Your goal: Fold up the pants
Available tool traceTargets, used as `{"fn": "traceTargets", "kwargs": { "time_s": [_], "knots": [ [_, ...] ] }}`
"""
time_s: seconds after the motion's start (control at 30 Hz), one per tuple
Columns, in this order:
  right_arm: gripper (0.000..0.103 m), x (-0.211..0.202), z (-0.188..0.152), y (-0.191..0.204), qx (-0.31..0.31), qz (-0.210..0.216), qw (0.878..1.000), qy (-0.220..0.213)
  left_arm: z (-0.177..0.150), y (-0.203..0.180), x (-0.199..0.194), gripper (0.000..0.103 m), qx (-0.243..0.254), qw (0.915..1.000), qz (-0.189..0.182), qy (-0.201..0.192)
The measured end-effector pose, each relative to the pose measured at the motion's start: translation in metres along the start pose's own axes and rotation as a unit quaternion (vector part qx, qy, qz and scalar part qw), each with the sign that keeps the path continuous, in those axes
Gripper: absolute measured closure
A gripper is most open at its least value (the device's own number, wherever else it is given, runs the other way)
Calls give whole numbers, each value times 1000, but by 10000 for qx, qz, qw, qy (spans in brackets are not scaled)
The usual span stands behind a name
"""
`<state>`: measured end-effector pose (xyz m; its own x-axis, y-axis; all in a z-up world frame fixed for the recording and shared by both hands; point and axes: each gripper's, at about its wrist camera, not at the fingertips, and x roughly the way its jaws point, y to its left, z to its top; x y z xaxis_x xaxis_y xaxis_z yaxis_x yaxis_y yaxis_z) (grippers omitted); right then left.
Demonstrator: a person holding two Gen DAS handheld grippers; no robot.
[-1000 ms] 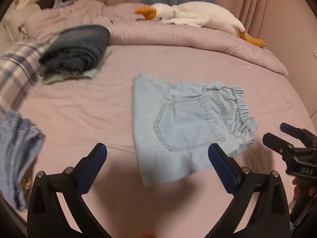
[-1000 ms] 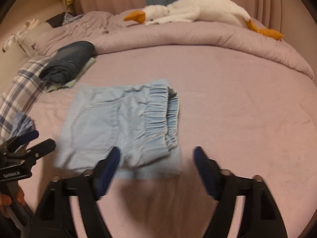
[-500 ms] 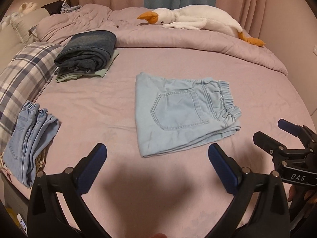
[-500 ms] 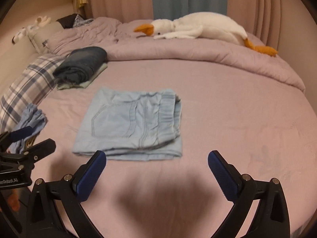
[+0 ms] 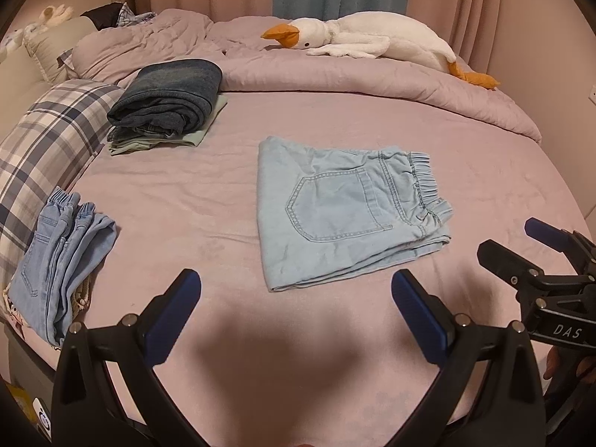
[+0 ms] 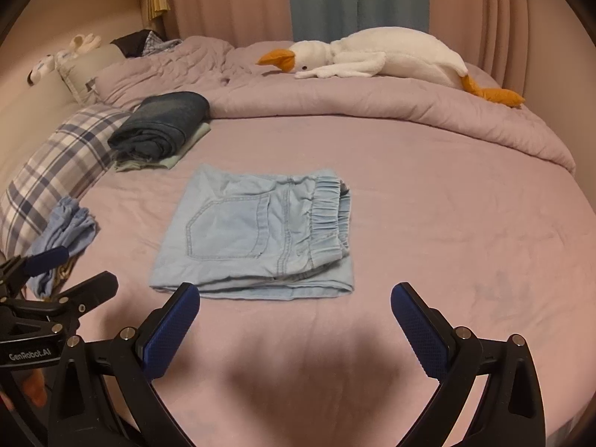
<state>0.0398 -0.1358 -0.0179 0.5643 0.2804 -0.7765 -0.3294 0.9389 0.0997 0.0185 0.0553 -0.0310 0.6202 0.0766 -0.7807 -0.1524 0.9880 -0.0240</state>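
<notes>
You have one pair of light blue pants (image 5: 346, 208) folded flat mid-bed (image 5: 484, 171), one stack of dark folded clothes (image 5: 167, 100) toward the far left corner, one loose pair of jeans (image 5: 59, 257) at the left edge, and one plush goose (image 5: 372, 37). Your left hand-held gripper (image 5: 296, 298) gapes wide, gripping nothing; your right hand-held gripper (image 6: 294, 309), its jaws just widened, is likewise empty.

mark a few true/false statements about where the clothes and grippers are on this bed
1. The light blue pants lie folded on the bed sheet. True.
2. The right gripper is clamped on the pants. False: its jaws stand open, nothing between them.
3. The dark jeans sit on top of a stack of folded clothes. True.
4. The plush goose lies on the plaid pillow. False: it lies on the comforter.
5. The left gripper holds fabric. False: open, empty.
</notes>
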Motion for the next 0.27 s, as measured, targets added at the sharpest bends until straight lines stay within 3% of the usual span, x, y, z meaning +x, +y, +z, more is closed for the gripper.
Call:
{"fn": "traceTargets", "kwargs": {
  "time_s": [0.27],
  "knots": [
    [1,-1,-1,5,-20,-2,10000,4,0,0,0,0,-2,10000,-19,2]
  ]
}}
